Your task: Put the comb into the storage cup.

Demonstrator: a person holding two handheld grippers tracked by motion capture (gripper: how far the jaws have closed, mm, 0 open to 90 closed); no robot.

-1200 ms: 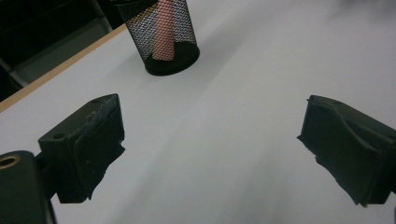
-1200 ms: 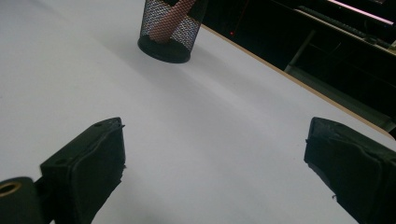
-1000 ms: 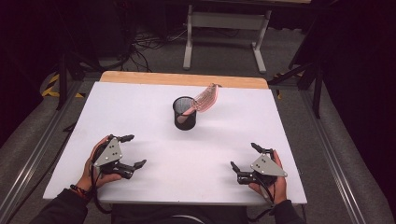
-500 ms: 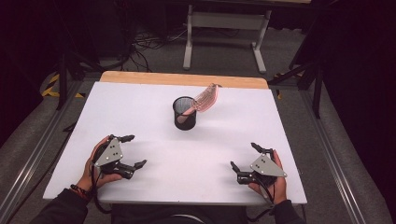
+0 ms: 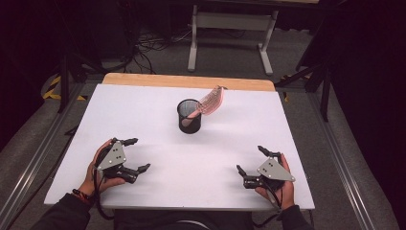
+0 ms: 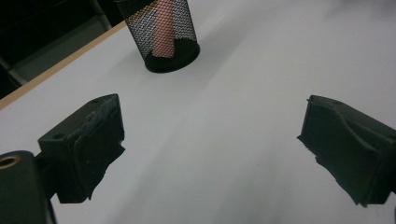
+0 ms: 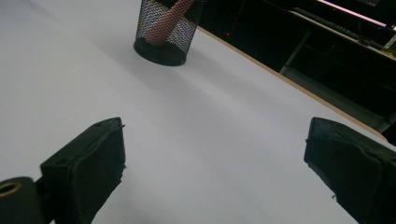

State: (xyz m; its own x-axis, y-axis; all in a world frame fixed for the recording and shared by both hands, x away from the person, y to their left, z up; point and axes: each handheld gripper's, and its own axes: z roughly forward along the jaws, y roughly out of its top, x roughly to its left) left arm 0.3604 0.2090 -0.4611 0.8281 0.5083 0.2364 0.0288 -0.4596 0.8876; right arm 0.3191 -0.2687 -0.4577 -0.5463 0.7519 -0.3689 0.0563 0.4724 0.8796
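**Mesh cup with the pink tool stands ahead of two idle grippers**

The mesh cup (image 5: pixel 190 116) stands upright on the white table (image 5: pixel 287 134), well ahead of both sets of jaws and between their lines of sight. It shows up and left of the jaws in the left gripper view (image 6: pixel 161 35) and in the right gripper view (image 7: pixel 166 30). A pink slotted tool (image 5: pixel 210 101) leans in it, handle down on the cup floor and head over the rim, which is likely why it stays put without support.

The left gripper (image 5: pixel 133 155) lies near the table's front edge with its jaws spread wide and nothing between them. The right gripper (image 5: pixel 251 160) mirrors it on the other side, jaws also spread and empty. Both point inward toward the cup, which suggests a ready stance from which either hand could reach it.
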